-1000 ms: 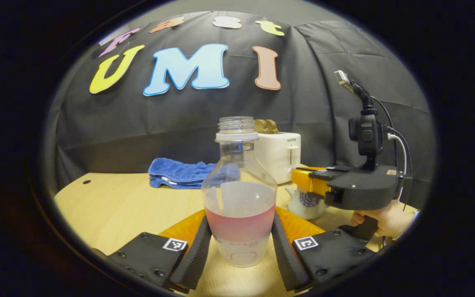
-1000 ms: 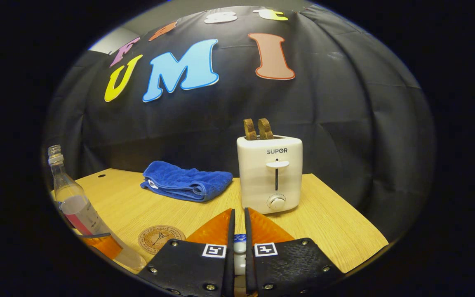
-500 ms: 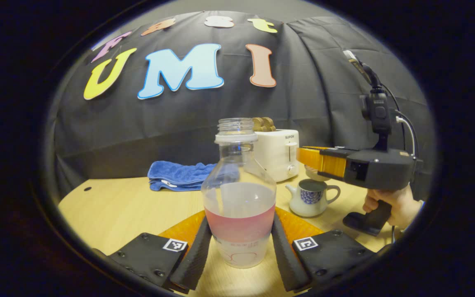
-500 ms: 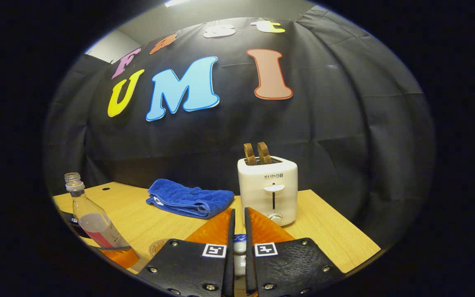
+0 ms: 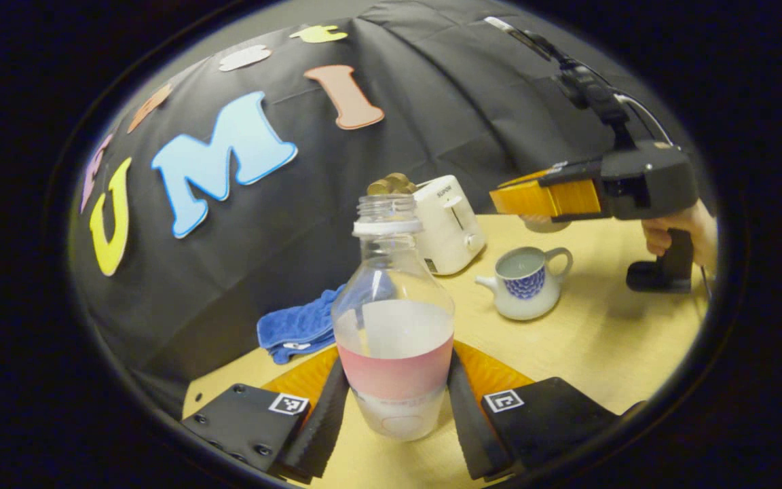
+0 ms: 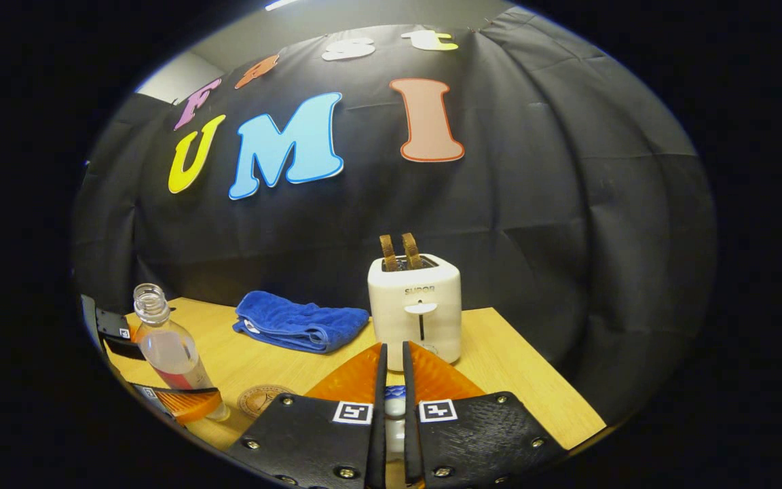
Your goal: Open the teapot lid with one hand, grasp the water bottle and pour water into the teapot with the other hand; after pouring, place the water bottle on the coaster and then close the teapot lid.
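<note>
The water bottle [image 5: 393, 319] sits at lower centre of the left gripper view, uncapped and roughly half full. It looks like thin clear plastic, so I'd judge it light but top-open and sloshy, apt to dent under a hard squeeze and slick on the bare part. The left tool [image 5: 394, 401] has it by the labelled band low on the body, one finger pressed to each side, which seems the sensible place: the label gives some bite and the weight sits low. The view is tilted, so the bottle appears carried off the table [image 5: 608, 339] and leaning toward the teapot [image 5: 525, 282], which stands open right of centre with pale liquid inside.

In the upper right of that view the right tool [image 5: 540, 198] is held level above and behind the teapot by a hand [image 5: 676, 231] on its grip, with something pale, probably the lid, just under its fingers. In the right gripper view that tool [image 6: 391, 407] has its fingers nearly together on a small white and blue piece, likely the lid knob [image 6: 394, 401]. The coaster [image 6: 265, 399] lies on the table at lower left, beside the bottle.
</note>
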